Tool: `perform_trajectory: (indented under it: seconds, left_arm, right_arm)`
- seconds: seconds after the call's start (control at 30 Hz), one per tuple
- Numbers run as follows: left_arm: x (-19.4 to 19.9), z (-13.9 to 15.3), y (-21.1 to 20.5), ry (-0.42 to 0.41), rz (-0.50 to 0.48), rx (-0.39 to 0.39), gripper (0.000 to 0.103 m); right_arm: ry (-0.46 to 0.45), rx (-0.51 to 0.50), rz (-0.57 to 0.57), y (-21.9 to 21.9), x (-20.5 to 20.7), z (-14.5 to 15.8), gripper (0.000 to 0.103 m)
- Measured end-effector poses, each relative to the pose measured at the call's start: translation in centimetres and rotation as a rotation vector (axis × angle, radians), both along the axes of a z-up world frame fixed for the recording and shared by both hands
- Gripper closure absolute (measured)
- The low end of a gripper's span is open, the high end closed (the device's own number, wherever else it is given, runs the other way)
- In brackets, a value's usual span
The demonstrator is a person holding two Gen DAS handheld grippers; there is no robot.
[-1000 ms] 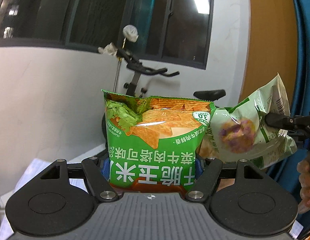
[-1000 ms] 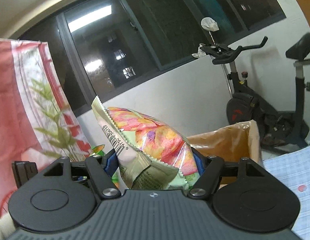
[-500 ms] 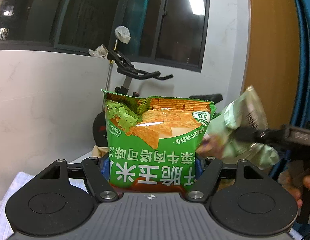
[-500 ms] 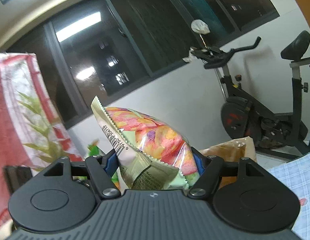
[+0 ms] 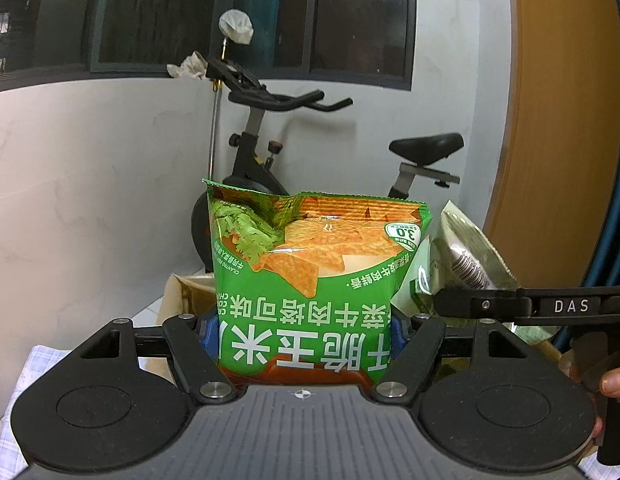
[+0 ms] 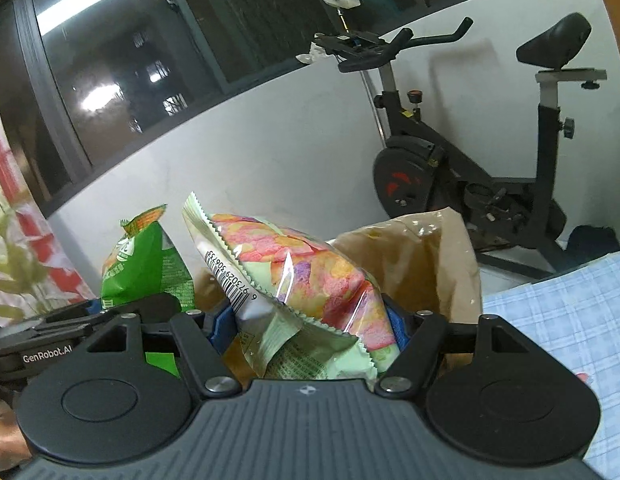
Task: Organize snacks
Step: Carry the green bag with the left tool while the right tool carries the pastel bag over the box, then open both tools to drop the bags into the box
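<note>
Our left gripper [image 5: 304,332] clamps the green chip bag [image 5: 310,280] by its lower end; our right gripper [image 6: 310,328] pinches the pale fruit-print pouch [image 6: 302,292] likewise. Both hang side by side above the brown paper bag [image 6: 441,264]. We judge them light, puffy, slippery and crushable: grip seams, not bellies.

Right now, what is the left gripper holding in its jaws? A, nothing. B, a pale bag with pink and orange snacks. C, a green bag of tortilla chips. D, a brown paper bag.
C: the left wrist view shows the green chip bag clamped between the jaws of the left gripper, while the pale pink-and-orange bag sits in the right gripper.
</note>
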State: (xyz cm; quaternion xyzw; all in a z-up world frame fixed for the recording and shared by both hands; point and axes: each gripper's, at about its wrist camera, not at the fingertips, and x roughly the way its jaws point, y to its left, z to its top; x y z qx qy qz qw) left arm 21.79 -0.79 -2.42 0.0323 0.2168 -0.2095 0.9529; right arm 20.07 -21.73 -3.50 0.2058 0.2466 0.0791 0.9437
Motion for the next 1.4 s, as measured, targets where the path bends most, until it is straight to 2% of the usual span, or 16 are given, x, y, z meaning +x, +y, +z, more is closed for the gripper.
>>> perform_trajectory:
  seconds: [0.1,0.37,0.63,0.8,1.03,1.17,1.4]
  left_arm:
    - [1.1,-0.3,-0.3,0.022,0.002,0.015,0.027]
    - [1.2,-1.0,-0.1,0.053,0.012,0.050,0.022]
    - [1.3,-0.6,0.3,0.073,0.054,0.058,0.014]
    - [1.1,-0.4,0.5,0.065,0.069,0.077,0.011]
    - [0.7,0.1,0.2,0.044,0.078,0.105,0.010]
    - [0.3,0.8,0.1,0.008,0.067,0.079,0.003]
    - [-0.5,1.3,0.3,-0.004,0.056,0.063,0.003]
  right_arm:
    - [0.012,-0.018,-0.020,-0.3,0.2,-0.2,0.030]
    - [0.039,-0.037,-0.033,-0.5,0.3,-0.5,0.026]
    - [0.054,-0.096,-0.026,0.4,0.5,-0.2,0.022]
    - [0.036,-0.129,-0.034,0.7,0.2,0.2,0.012]
    - [0.013,-0.160,-0.033,1.0,-0.3,0.7,0.012]
    - [0.010,-0.152,-0.034,1.1,-0.8,0.7,0.012]
    - [0.009,-0.153,-0.035,1.0,-1.3,0.9,0.012]
